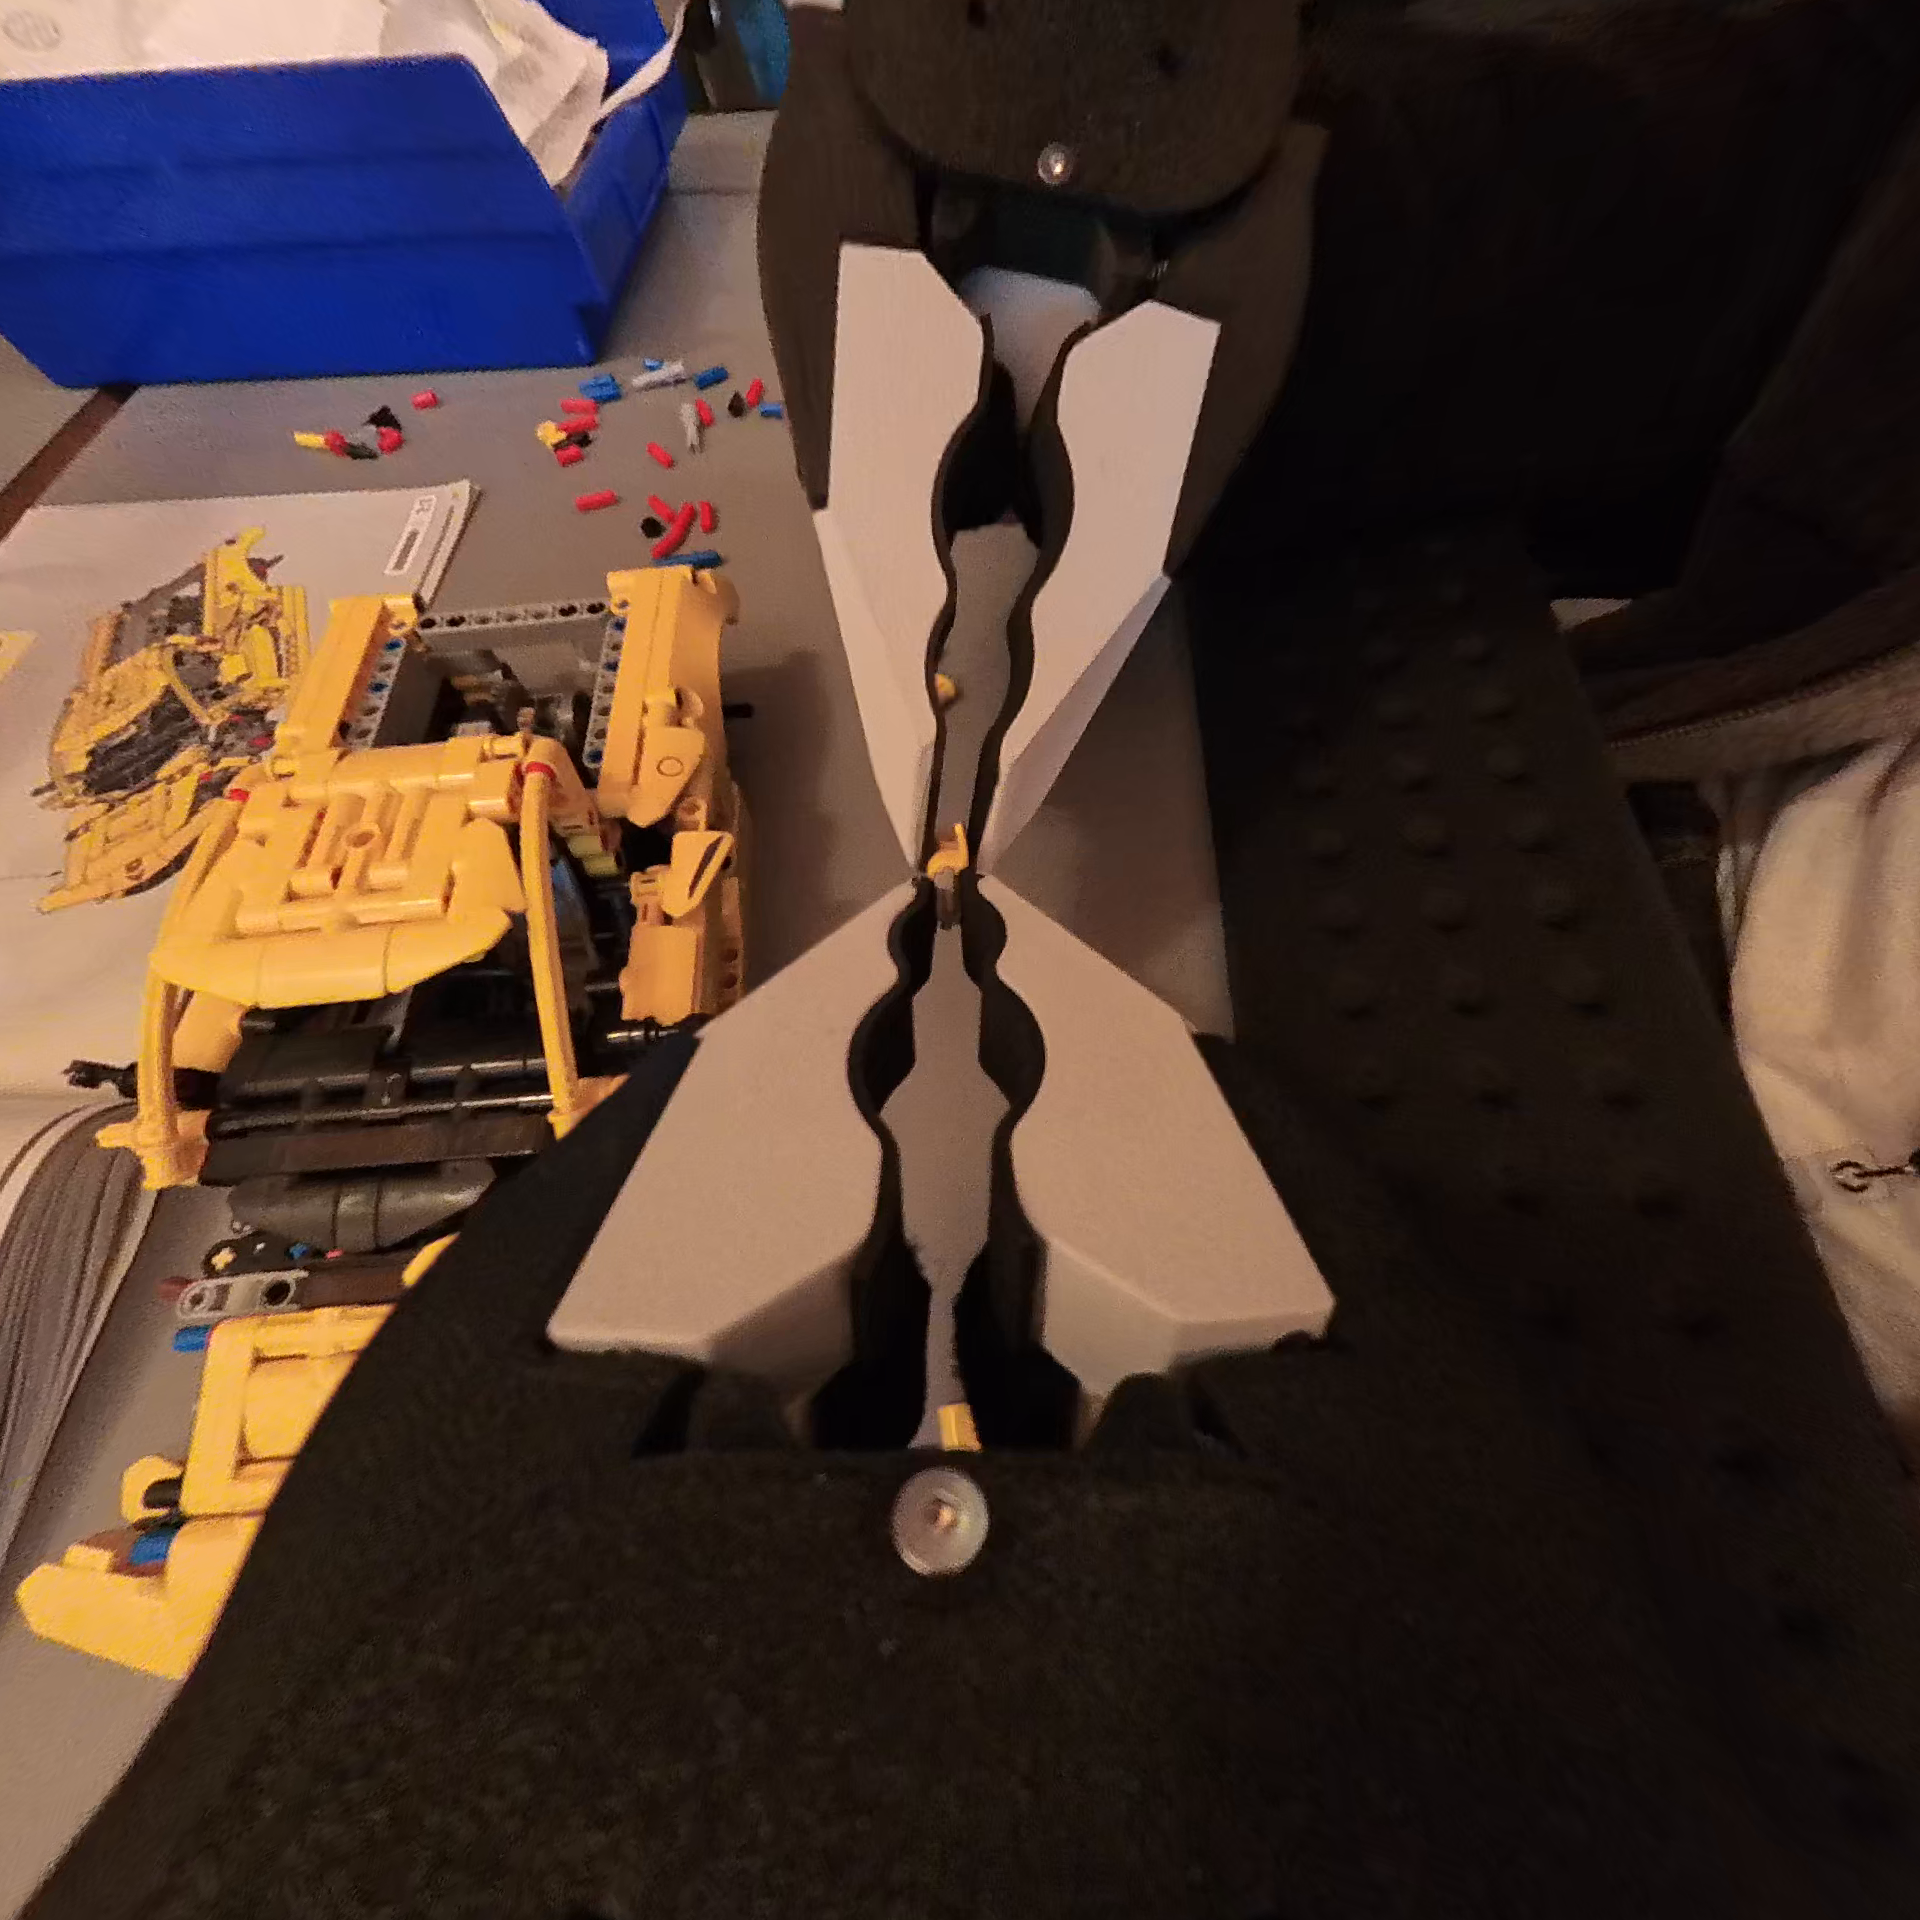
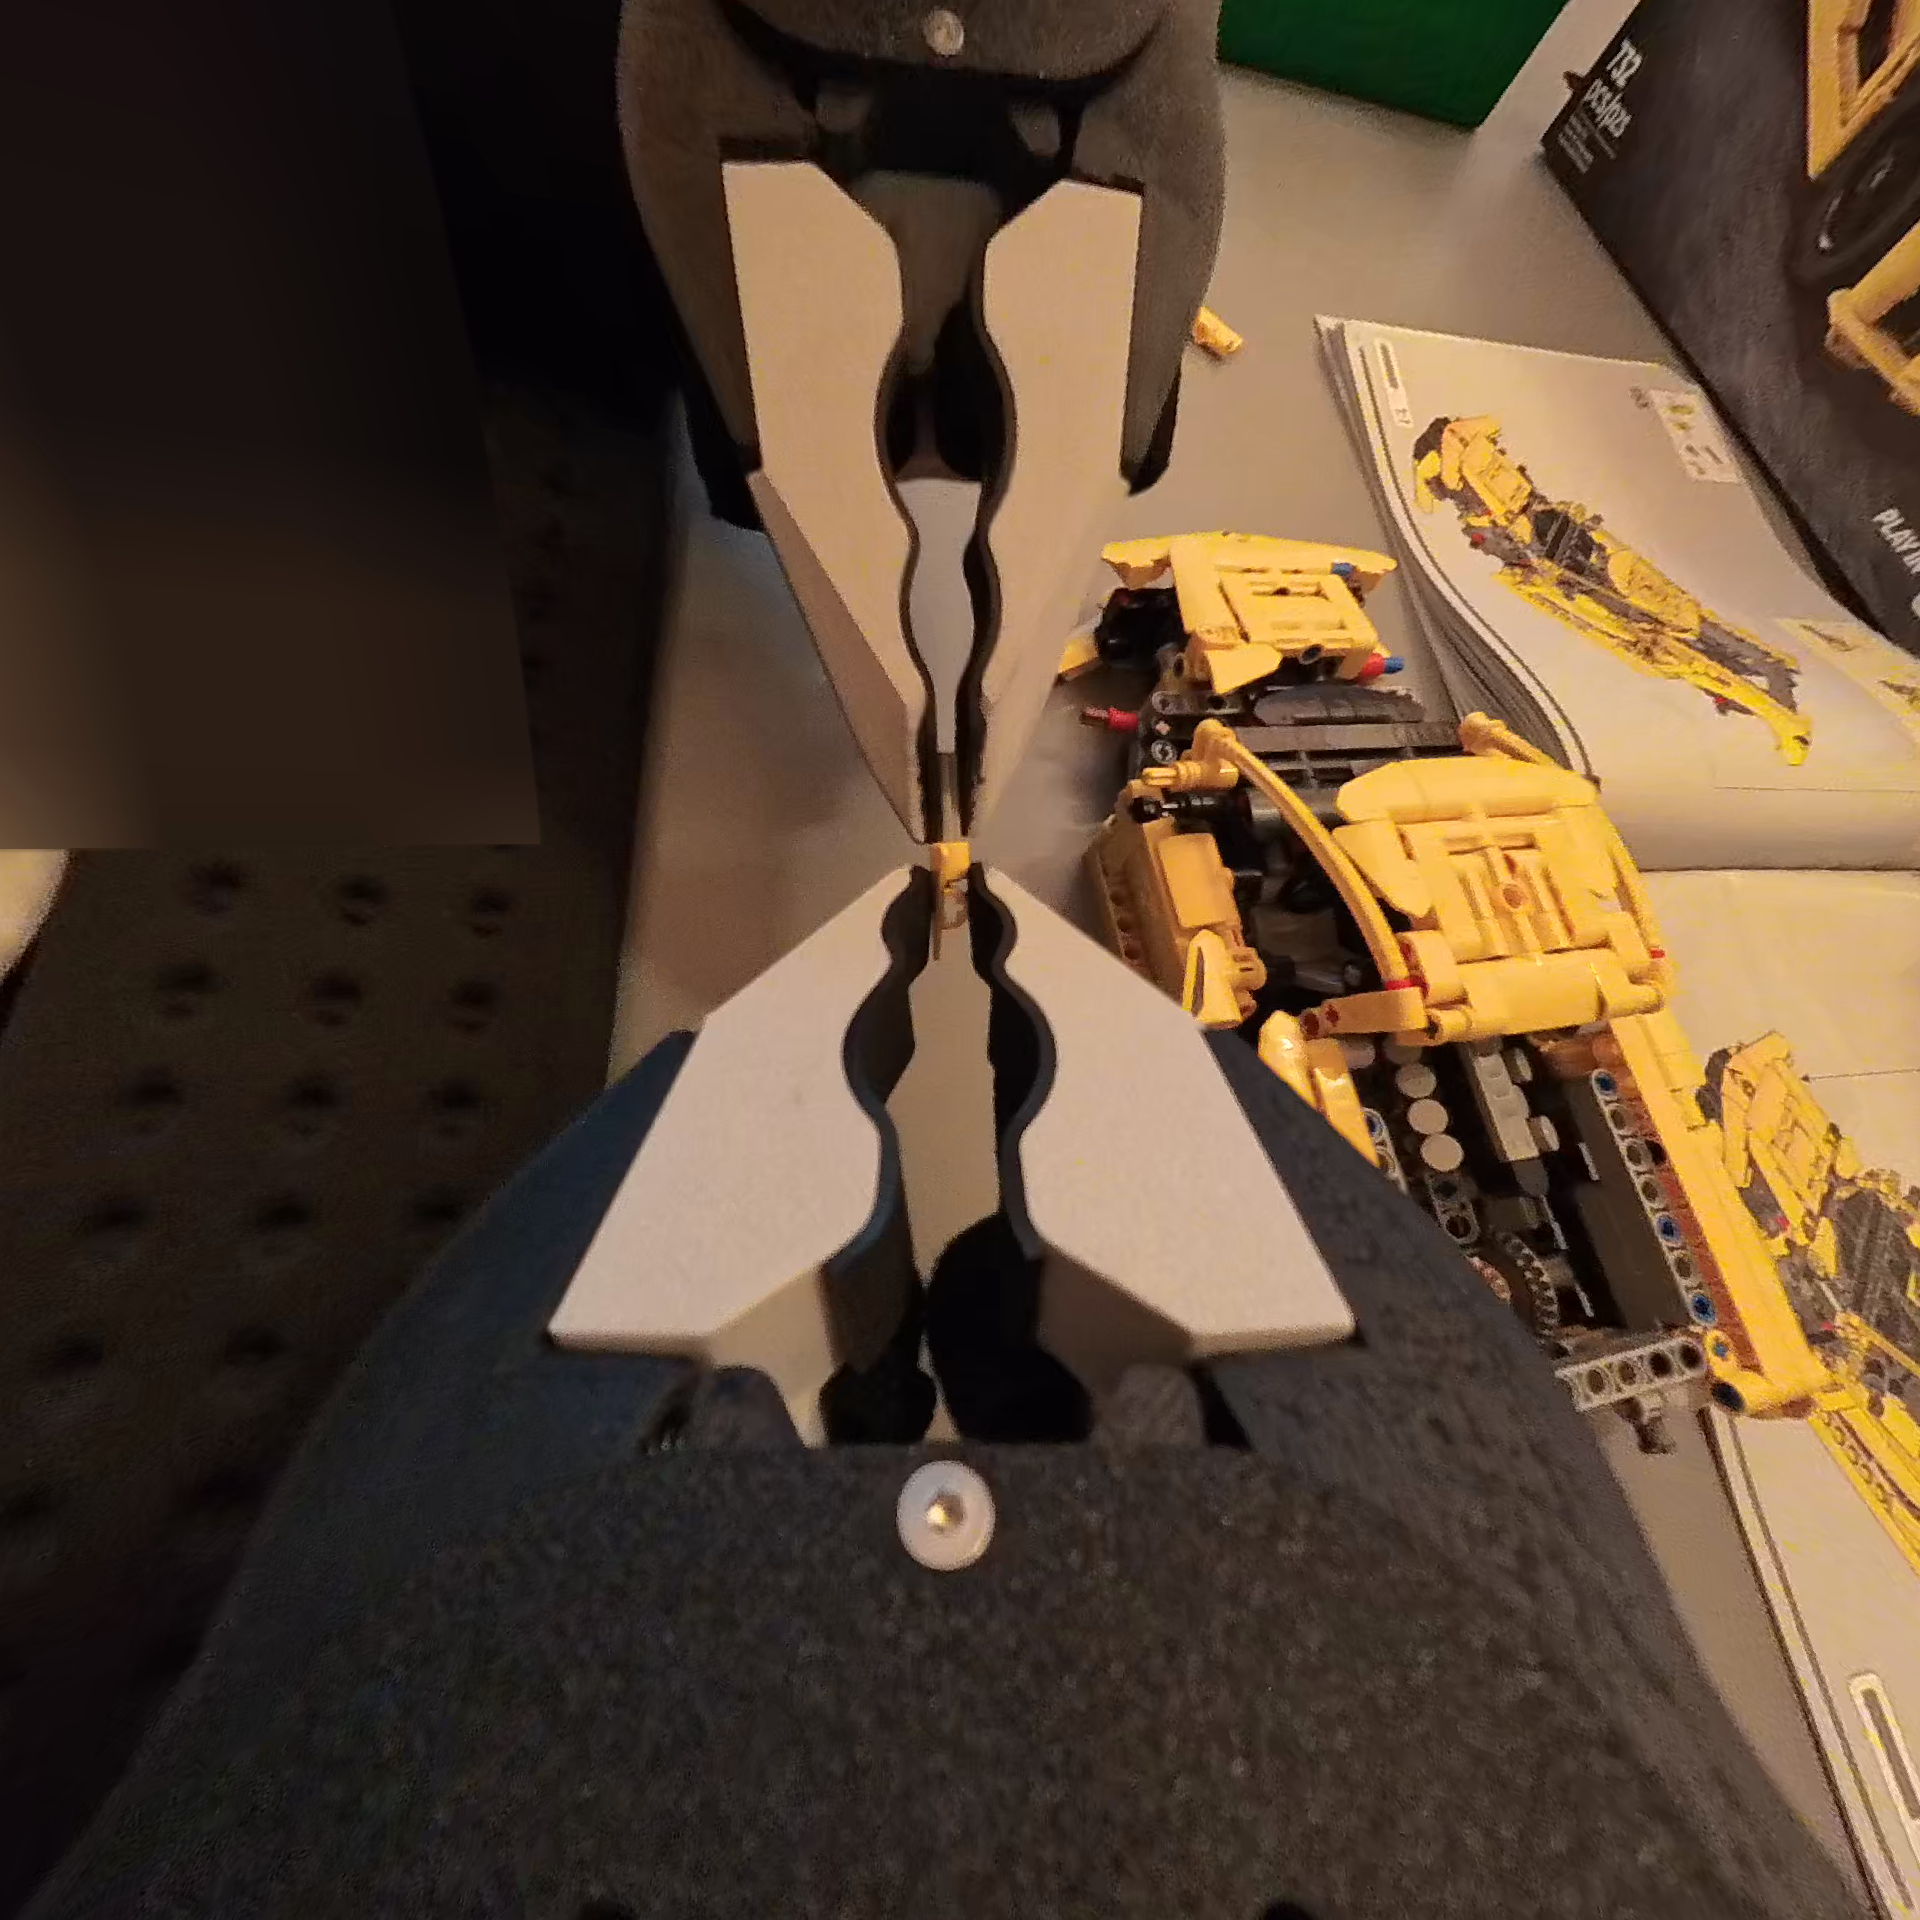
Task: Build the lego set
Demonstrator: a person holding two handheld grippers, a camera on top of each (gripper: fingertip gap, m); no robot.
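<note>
My two grippers meet tip to tip above the grey table. My right gripper (image 2: 943, 902) is shut on a small yellow Lego piece (image 2: 949, 871). My left gripper (image 1: 943, 902) is shut on a thin grey pin (image 1: 948, 906) that sticks into that yellow piece (image 1: 949, 854). In each wrist view the other gripper points toward the camera from the top of the frame. The large yellow and black Lego vehicle model (image 1: 447, 883) lies on the table left of the grippers. In the right wrist view the model (image 2: 1455, 987) lies to the right.
A blue bin (image 1: 291, 208) with paper bags stands at the far left. Loose red, blue and black pins (image 1: 644, 436) lie scattered beyond the model. An instruction booklet (image 2: 1558, 571), the set's box (image 2: 1766, 260) and a smaller yellow subassembly (image 2: 1268, 603) lie nearby. My two grippers' fingertips are within a few centimetres of each other.
</note>
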